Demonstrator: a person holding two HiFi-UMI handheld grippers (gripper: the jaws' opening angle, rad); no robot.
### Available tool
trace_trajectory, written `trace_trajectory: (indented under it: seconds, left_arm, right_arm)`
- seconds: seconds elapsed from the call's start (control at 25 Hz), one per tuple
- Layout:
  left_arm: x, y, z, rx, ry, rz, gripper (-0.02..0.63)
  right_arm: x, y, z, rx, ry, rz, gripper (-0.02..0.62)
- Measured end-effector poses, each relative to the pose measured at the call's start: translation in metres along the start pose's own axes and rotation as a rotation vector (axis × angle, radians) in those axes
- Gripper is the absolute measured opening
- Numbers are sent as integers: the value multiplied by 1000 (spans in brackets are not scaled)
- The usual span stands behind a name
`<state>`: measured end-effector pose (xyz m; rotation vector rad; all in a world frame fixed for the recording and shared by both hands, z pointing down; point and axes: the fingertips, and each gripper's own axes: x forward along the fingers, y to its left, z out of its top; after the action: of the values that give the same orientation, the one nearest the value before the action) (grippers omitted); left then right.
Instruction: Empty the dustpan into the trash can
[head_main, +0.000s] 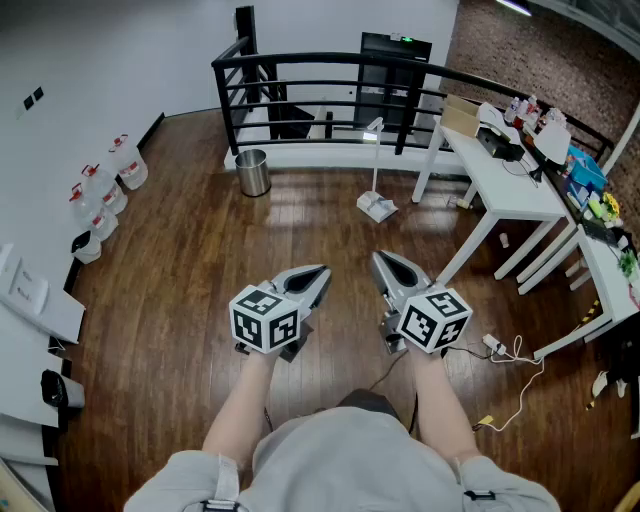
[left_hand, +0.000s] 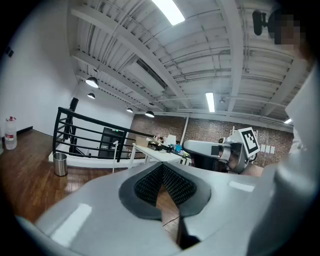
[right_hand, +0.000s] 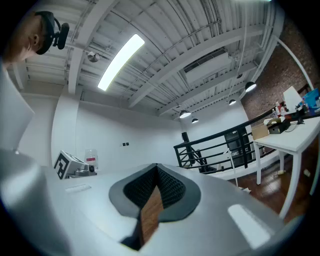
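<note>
Wood floor (head_main: 200, 270), open room. Left tool (head_main: 320, 272) and right tool (head_main: 379, 260) are held out in front of the person, jaws pressed together, nothing between them. White long-handled dustpan (head_main: 378, 205) stands on the floor well ahead, near a table (head_main: 500, 185) leg, untouched. Metal trash can (head_main: 253, 173) sits by the railing (head_main: 320, 75), well apart from the dustpan. Judgement: task not begun; approach, grasp, carry and tip all remain.
</note>
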<state>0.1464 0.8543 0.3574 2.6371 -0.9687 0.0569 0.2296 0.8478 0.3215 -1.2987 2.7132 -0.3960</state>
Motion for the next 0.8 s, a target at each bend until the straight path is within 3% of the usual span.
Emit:
trace_trajectory:
  seconds: [0.44,0.8]
  left_arm:
    - [64,46,9,141,89,51,5]
    - [194,127,38,193,110,93,5]
  right_arm:
    - [35,-69,-4,-88,63,-60,0]
    - [117,-201,1,-238,147,-97,0]
